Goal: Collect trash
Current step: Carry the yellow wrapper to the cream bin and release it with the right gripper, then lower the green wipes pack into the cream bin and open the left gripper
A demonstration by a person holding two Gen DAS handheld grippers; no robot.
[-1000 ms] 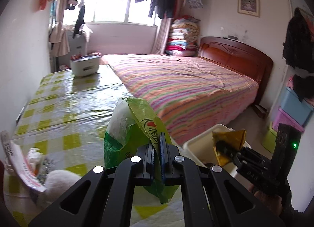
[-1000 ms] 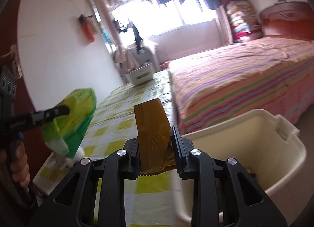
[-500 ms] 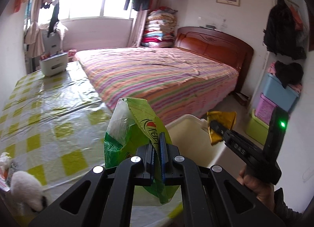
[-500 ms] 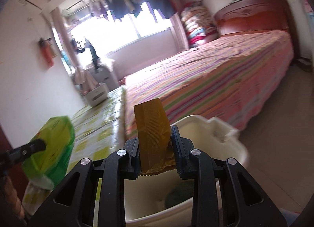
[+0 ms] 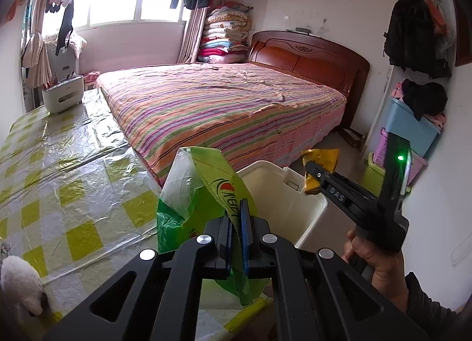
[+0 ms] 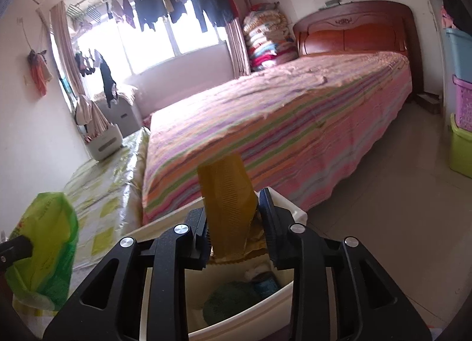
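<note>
My right gripper [image 6: 233, 232] hangs over the white bin [image 6: 283, 291], its jaws opening around the gold wrapper [image 6: 227, 202] standing between them, while my left gripper [image 5: 236, 240] stays pinched tight on the green bag [image 5: 200, 193] beside the rim, which I judge goes in next

Left gripper [image 5: 236, 240]: matte black plastic with triangular cut-outs in its arms, round silver screws at the joints, and blue ribbed pads. Right gripper [image 6: 236, 232]: the same black build, white "DAS" lettering and a small green light on its body; a dark sleeve covers the wrist
</note>
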